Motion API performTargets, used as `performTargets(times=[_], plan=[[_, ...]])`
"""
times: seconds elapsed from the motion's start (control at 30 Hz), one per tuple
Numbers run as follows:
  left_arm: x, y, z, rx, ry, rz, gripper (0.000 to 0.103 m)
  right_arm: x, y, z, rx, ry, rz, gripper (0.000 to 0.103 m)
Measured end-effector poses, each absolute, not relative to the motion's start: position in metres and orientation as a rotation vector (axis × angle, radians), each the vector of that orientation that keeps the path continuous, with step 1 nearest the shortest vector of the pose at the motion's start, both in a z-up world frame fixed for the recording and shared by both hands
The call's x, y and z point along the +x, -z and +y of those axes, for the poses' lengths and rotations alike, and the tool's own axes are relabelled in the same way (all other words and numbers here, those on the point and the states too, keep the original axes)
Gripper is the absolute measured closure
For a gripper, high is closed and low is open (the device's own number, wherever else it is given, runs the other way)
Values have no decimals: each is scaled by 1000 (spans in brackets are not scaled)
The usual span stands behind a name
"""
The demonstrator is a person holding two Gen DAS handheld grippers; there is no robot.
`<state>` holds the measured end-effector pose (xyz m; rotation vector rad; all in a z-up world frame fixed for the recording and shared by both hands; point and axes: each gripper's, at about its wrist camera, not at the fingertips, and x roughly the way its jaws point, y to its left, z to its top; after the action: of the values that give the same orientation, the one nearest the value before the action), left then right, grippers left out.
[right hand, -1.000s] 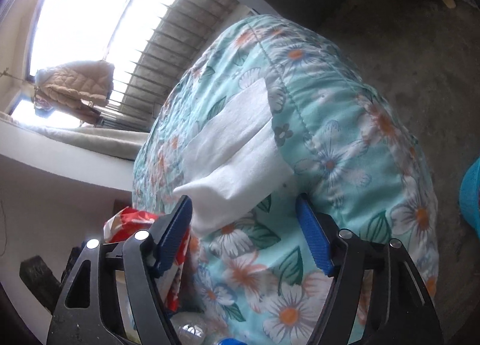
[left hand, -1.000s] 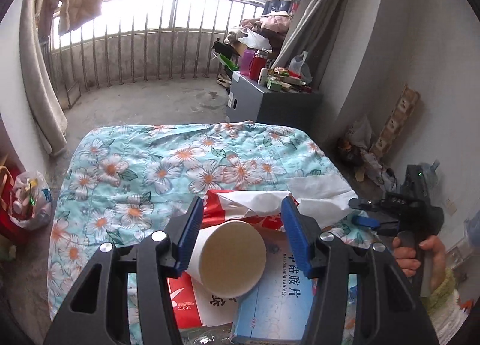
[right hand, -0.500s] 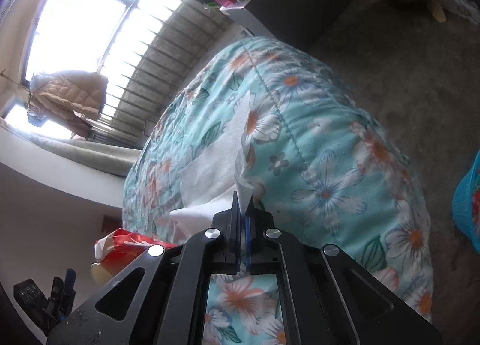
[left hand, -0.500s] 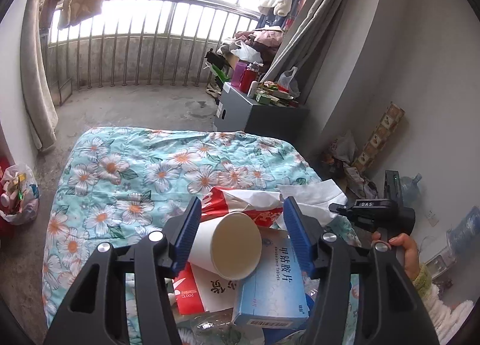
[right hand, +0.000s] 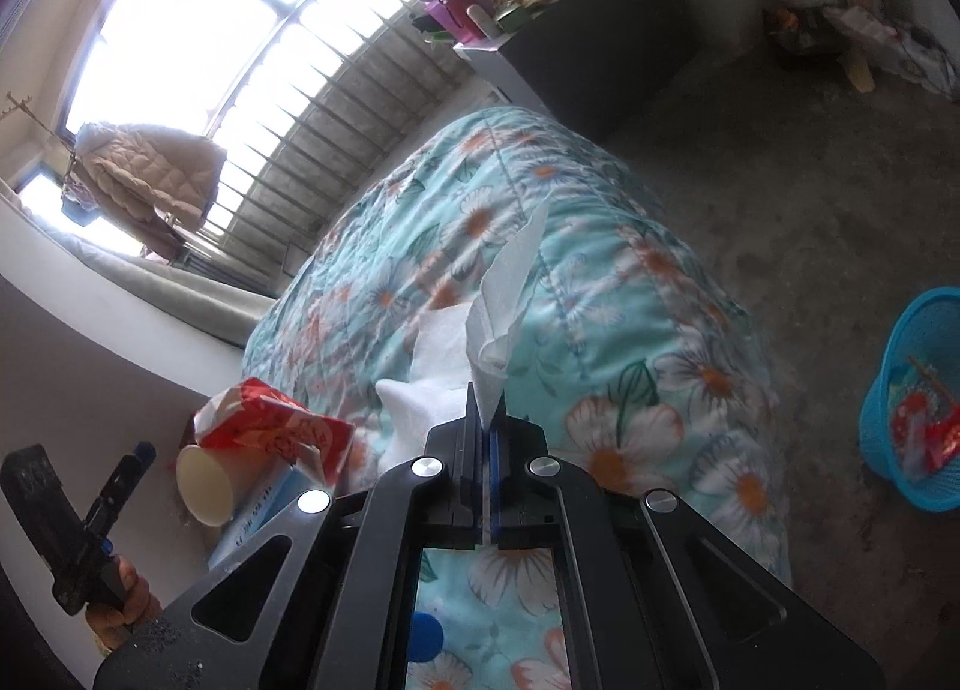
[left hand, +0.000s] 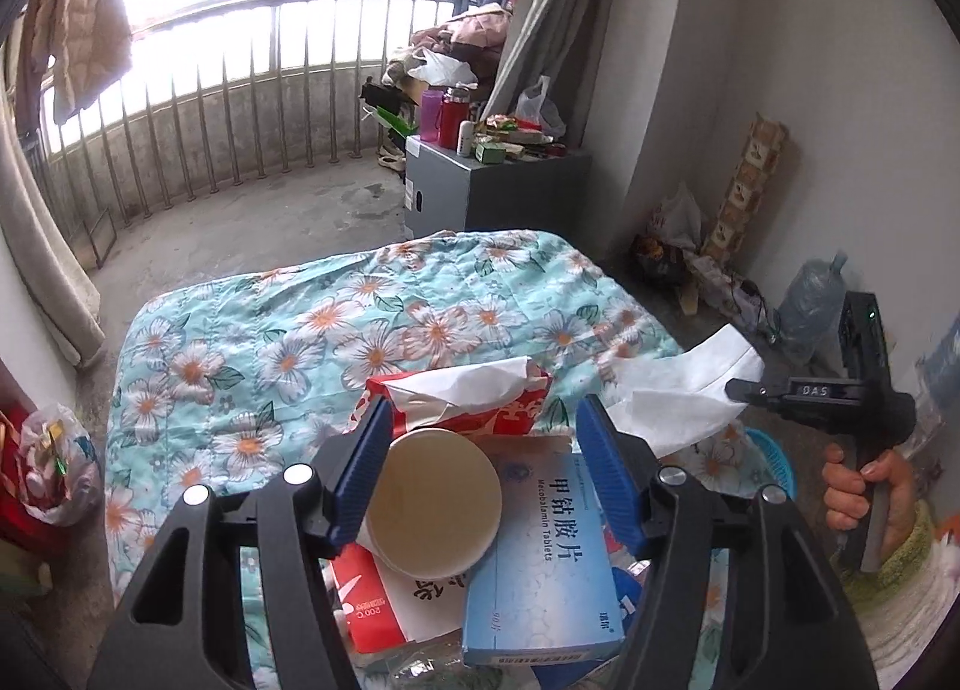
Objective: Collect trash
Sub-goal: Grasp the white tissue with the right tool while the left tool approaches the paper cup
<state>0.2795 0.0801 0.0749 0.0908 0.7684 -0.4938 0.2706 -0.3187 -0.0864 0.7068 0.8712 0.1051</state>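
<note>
We clamp the right gripper (right hand: 485, 426) on a white crumpled tissue (right hand: 501, 324), lifting it clear for the blue mesh basket (right hand: 918, 396) to its right; the left gripper (left hand: 486, 474), jaws opening, straddles an untouched beige paper cup (left hand: 435, 504).

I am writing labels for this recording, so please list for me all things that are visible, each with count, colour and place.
paper cup: one, cream, lying on its side between the open left jaws
tablet box: one, light blue, partly under the cup
tissue pack: one, red and white, behind the cup
white tissue: one, pinched in the right jaws, lifted above the quilt
floral quilt: one, turquoise, covering the surface
basket: one, blue, on the floor, with red scraps inside
grey cabinet: one, beyond the quilt, cluttered top
left gripper: black with blue pads, jaws opening
right gripper: shut on the tissue
hand: holding the right gripper
</note>
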Motion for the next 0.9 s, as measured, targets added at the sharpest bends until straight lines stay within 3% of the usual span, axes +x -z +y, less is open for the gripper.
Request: performTargets(times=[0.53,0.77,0.9], plan=[[330,-16,13,688,346,869,38,259,90,-315,736,-114,861,103],[321,-30,13,653,373,838,38,254,94,-325,765,-114,858,103],[299,-64,34,522,375,750,28,251,99,-332,784,-119,857,103]])
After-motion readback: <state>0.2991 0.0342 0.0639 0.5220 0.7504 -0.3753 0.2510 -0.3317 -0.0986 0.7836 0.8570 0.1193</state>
